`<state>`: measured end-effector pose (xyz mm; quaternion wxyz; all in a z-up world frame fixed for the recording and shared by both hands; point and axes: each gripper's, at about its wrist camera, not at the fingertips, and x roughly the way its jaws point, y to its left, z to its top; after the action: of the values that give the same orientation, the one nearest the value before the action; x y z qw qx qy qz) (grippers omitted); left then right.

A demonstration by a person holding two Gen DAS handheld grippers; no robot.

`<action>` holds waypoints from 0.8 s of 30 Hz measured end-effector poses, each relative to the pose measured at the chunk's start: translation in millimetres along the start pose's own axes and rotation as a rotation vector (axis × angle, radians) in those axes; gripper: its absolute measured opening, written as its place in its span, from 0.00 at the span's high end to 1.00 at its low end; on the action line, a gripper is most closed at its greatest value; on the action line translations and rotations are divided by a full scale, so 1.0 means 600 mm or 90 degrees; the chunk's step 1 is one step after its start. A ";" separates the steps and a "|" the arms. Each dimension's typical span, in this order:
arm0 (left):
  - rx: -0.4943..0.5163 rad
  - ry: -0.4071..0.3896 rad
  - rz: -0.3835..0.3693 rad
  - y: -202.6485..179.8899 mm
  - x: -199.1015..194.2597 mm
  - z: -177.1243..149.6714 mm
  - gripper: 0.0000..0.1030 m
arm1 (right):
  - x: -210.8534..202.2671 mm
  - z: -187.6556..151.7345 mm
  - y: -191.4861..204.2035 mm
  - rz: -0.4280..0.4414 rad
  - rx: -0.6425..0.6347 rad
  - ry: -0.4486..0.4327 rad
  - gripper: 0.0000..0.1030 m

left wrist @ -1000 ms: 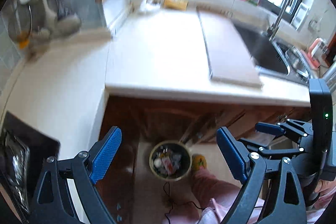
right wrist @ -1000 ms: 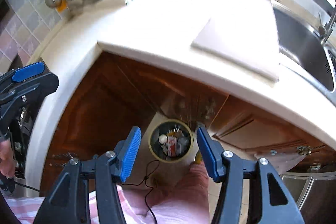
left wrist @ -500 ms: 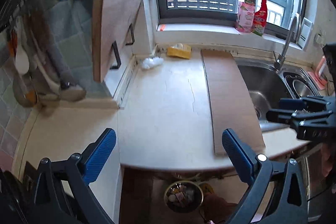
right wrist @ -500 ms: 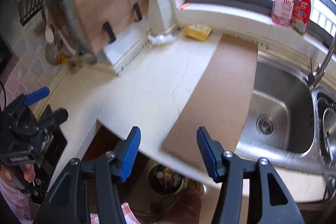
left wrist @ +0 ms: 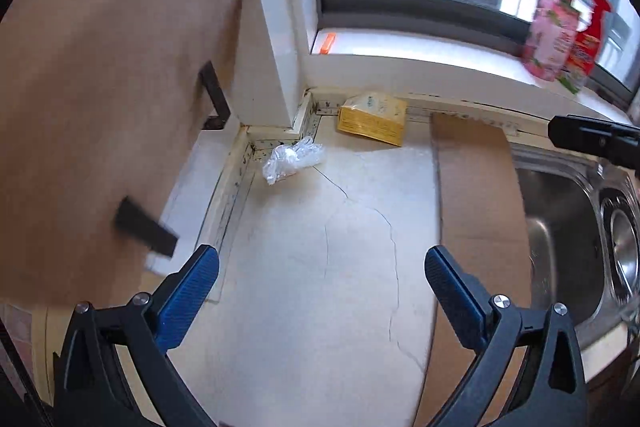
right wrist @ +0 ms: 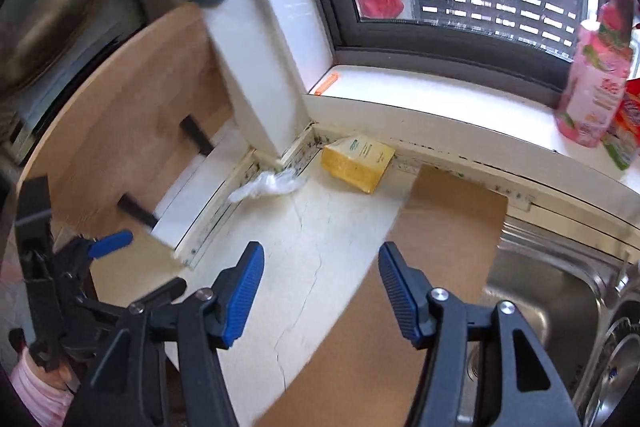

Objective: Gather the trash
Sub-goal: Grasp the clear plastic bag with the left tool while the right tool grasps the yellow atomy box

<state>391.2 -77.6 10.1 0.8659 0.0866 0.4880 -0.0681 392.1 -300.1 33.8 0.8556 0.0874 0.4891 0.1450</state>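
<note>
Crinkled clear plastic [left wrist: 291, 158], balled up and glinting, lies on the cream countertop [left wrist: 320, 267] in the back corner at the foot of the white wall pillar, and just to its right a flat yellow packet [left wrist: 371, 119] rests against the ledge below the window. Our left gripper [left wrist: 322, 277] hangs over bare counter with its blue pads spread wide and nothing between them; our right gripper [right wrist: 321, 275] has its jaws opening, also empty. A second ago both cameras looked down past the counter edge at a round bin of rubbish on the floor; now that bin is out of sight and the corner fills the views. Motion blur smears the wooden board [left wrist: 100, 87] at left, and the packet's print is unreadable.
</note>
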 end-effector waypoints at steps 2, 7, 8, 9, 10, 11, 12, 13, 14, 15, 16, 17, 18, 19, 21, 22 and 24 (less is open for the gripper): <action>-0.008 0.013 0.018 0.001 0.058 0.027 0.01 | 0.049 0.027 -0.019 0.006 0.007 0.003 0.42; -0.023 0.021 0.055 0.014 0.181 0.068 0.01 | 0.188 0.066 -0.039 -0.028 -0.025 -0.005 0.42; -0.026 0.025 0.062 0.021 0.207 0.075 0.01 | 0.218 0.068 -0.035 -0.044 -0.049 -0.009 0.42; -0.030 0.029 0.068 0.027 0.227 0.078 0.01 | 0.241 0.068 -0.033 -0.054 -0.069 -0.011 0.42; -0.035 0.033 0.070 0.034 0.251 0.083 0.01 | 0.267 0.064 -0.026 -0.066 -0.097 -0.014 0.42; -0.039 0.035 0.070 0.040 0.266 0.084 0.01 | 0.286 0.063 -0.022 -0.080 -0.122 -0.018 0.42; -0.046 0.037 0.069 0.047 0.283 0.087 0.01 | 0.310 0.056 -0.012 -0.102 -0.158 -0.026 0.42; -0.052 0.037 0.066 0.053 0.296 0.088 0.01 | 0.327 0.051 -0.005 -0.116 -0.186 -0.033 0.42; -0.056 0.036 0.062 0.059 0.306 0.087 0.01 | 0.341 0.046 0.001 -0.128 -0.213 -0.038 0.42; -0.059 0.035 0.062 0.063 0.315 0.089 0.01 | 0.359 0.038 0.010 -0.148 -0.247 -0.043 0.42; -0.062 0.035 0.063 0.067 0.326 0.091 0.01 | 0.375 0.032 0.017 -0.171 -0.273 -0.047 0.42; -0.063 0.035 0.062 0.071 0.334 0.092 0.01 | 0.389 0.027 0.021 -0.184 -0.293 -0.046 0.42; -0.065 0.034 0.061 0.075 0.340 0.092 0.01 | 0.404 0.024 0.025 -0.194 -0.310 -0.045 0.42; -0.067 0.033 0.061 0.078 0.346 0.093 0.01 | 0.414 0.024 0.025 -0.203 -0.320 -0.044 0.42; -0.055 0.030 0.072 0.079 0.357 0.093 0.01 | 0.436 0.019 0.026 -0.236 -0.339 -0.046 0.42; -0.047 0.032 0.076 0.075 0.366 0.094 0.01 | 0.447 0.019 0.026 -0.249 -0.348 -0.048 0.42; -0.047 0.042 0.077 0.075 0.380 0.093 0.01 | 0.463 0.020 0.029 -0.278 -0.363 -0.057 0.42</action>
<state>564.4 -53.5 -153.1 0.8546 0.0862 0.5120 0.0048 533.0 -191.3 -180.6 0.8771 -0.2547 0.3982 0.0855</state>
